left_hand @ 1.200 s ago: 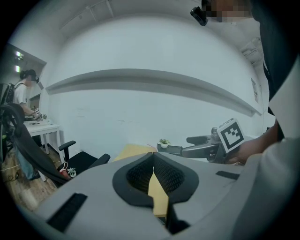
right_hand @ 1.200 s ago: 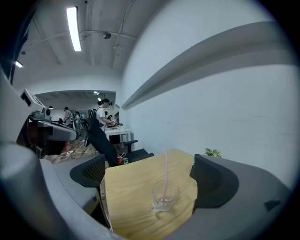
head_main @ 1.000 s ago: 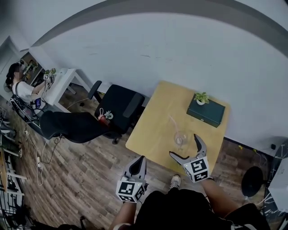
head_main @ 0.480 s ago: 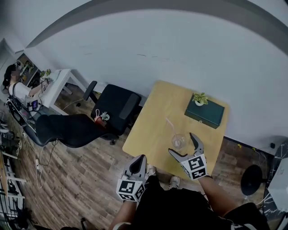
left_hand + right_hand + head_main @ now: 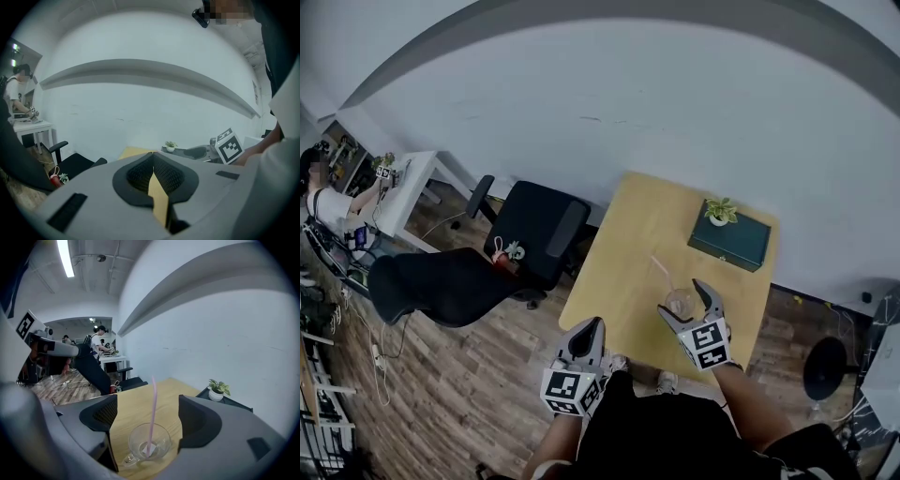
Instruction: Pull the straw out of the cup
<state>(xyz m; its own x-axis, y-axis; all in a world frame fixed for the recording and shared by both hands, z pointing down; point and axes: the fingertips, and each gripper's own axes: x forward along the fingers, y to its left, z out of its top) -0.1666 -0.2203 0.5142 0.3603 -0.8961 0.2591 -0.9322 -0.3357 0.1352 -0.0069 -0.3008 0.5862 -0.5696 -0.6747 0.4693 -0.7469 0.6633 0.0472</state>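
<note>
A clear glass cup (image 5: 680, 303) is seen standing on the wooden tabletop (image 5: 628, 234), close to its near edge and somewhat towards the near right corner. A pink straw (image 5: 661, 274) is stood in the cup, its lower end resting on the bottom and its upper end leaning up and out over the rim towards the far left. In the right gripper view the cup's handle is turned towards the camera and to the left.

The right gripper (image 5: 682, 300) is held low over the near edge with its fingers (image 5: 201, 420) spread wide on either side of the cup. They have just been closing, yet a gap is left on each side and neither cup nor straw is touched.

The left gripper (image 5: 592, 326) is held just off the near edge, by the near left corner; its fingers are brought together with only a narrow slit left, and nothing is held.

A dark green box (image 5: 731, 239) bearing a small potted plant (image 5: 719, 211) is set at the far right corner. A black office chair (image 5: 539, 230) is placed beside the left edge.
</note>
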